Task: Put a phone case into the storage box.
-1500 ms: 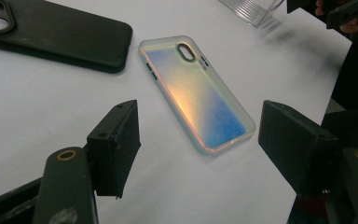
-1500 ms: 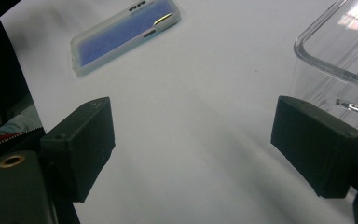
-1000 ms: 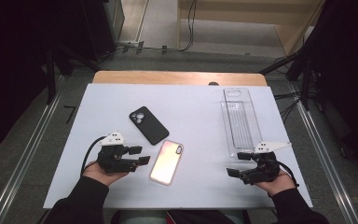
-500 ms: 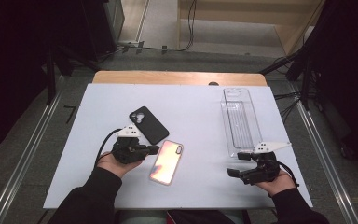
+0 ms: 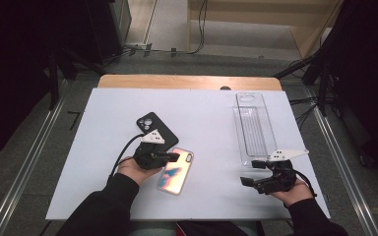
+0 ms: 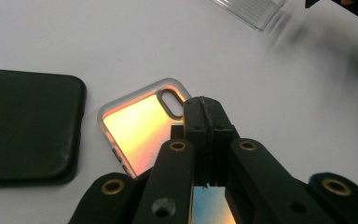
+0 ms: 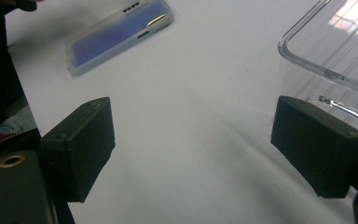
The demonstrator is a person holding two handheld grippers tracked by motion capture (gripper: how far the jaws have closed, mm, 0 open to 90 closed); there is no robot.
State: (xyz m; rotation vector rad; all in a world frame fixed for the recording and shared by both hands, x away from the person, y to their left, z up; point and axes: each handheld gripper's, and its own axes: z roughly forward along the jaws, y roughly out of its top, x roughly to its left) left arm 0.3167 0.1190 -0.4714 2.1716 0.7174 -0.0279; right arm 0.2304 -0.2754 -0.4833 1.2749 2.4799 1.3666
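Note:
A phone case with an orange-to-blue sheen (image 5: 176,170) lies face down near the table's front, beside a black phone case (image 5: 156,129). My left gripper (image 5: 174,157) is shut, its tips over the shiny case's camera end. In the left gripper view the jaws (image 6: 204,105) meet with nothing between them, above the shiny case (image 6: 140,126); the black case (image 6: 25,126) lies to the left. My right gripper (image 5: 250,172) rests open at the front right, just below the near end of a clear plastic tray (image 5: 253,128). The right gripper view has its jaws (image 7: 205,149) wide apart over bare table.
The clear tray (image 7: 335,51) runs lengthwise along the right side of the white tabletop (image 5: 206,113). The shiny case (image 7: 119,32) lies far off in the right gripper view. A wooden edge (image 5: 187,81) borders the table's far side. Metal rails flank the table.
My left gripper has moved right and a little farther from the person, onto the shiny case's upper end, and its jaws have closed. The right gripper has stayed still.

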